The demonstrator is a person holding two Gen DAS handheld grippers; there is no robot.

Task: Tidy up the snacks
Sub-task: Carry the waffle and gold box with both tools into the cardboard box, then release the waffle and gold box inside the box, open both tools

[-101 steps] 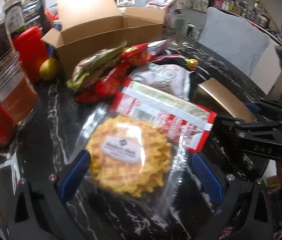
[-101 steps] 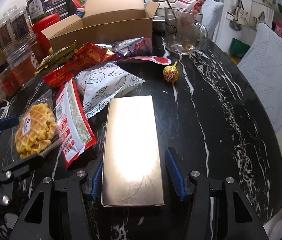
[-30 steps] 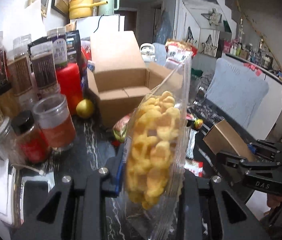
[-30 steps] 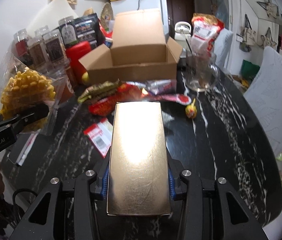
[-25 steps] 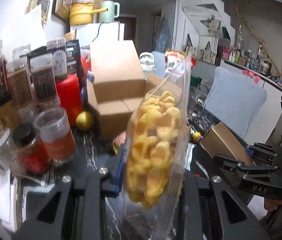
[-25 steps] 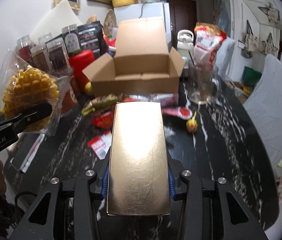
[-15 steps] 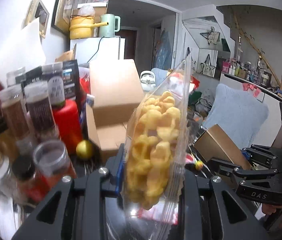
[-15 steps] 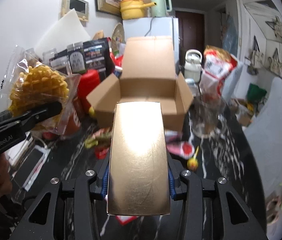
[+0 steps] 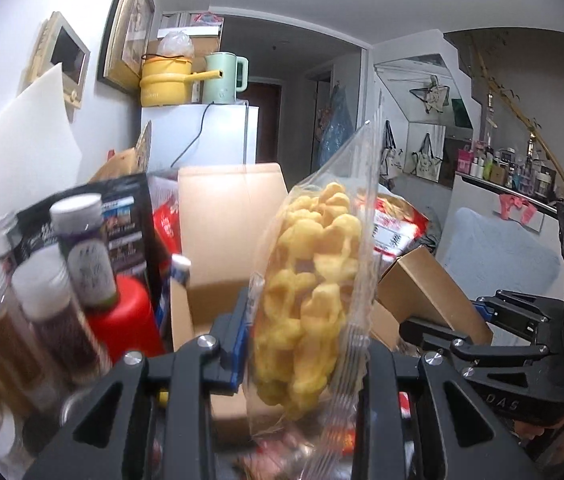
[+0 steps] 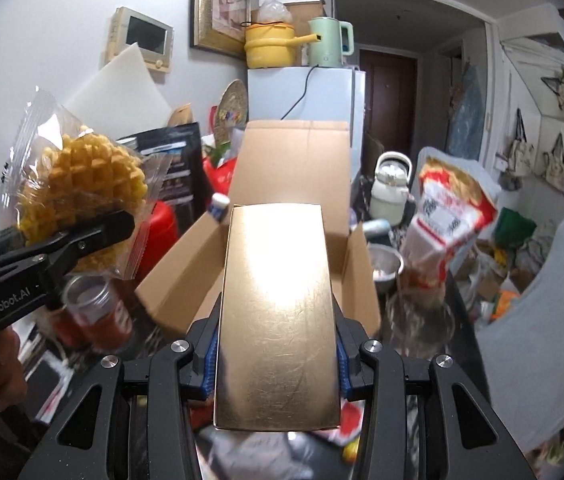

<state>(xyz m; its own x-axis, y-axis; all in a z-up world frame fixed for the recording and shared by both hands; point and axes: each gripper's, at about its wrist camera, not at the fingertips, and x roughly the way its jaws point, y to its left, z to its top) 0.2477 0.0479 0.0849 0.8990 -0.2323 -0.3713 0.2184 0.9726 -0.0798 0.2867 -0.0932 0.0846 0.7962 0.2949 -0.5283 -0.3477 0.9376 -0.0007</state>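
Note:
My left gripper (image 9: 301,344) is shut on a clear packet with a yellow waffle (image 9: 309,280) and holds it upright in the air; the waffle packet also shows in the right wrist view (image 10: 86,196). My right gripper (image 10: 276,356) is shut on a flat gold box (image 10: 278,312), also seen in the left wrist view (image 9: 429,292). An open cardboard box (image 10: 293,168) stands just ahead of both, its lid flap up; it also shows in the left wrist view (image 9: 222,240). Both items are held above and in front of it.
Spice jars (image 9: 62,292) and a red canister (image 9: 122,328) stand left of the cardboard box. A red-and-white snack bag (image 10: 445,220) and a glass mug (image 10: 417,320) are to the right. Loose snack packets (image 10: 341,420) lie on the black table below.
Both grippers have risen off the table with their items and moved closer to the open cardboard box. The view has tilted upward.

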